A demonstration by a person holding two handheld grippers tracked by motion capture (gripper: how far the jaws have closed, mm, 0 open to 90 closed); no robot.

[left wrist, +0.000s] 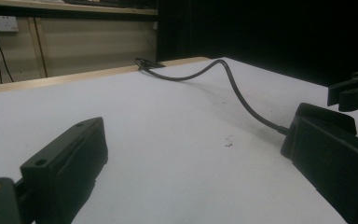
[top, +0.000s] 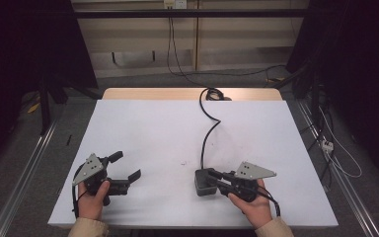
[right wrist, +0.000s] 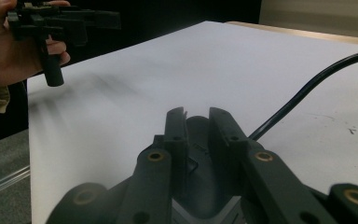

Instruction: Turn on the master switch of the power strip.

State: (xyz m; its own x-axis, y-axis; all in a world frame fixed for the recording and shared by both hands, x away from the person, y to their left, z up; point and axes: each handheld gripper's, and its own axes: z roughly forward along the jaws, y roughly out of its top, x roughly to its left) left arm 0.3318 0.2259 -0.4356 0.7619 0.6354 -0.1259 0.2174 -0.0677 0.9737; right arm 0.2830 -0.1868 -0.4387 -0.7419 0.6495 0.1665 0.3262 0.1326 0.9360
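- The right gripper has its jaws drawn narrow around a black box-shaped plastic power adapter, which rests on the white table sheet near the front edge.
- The adapter's black round cable snakes away toward the table's far edge.
- The left gripper is spread wide, holding nothing, well apart from the adapter.

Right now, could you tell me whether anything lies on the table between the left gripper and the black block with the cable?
Nothing visible does. Bare white table separates the open left gripper from the black block, which the right gripper already grips; its cable trails away towards the far edge.
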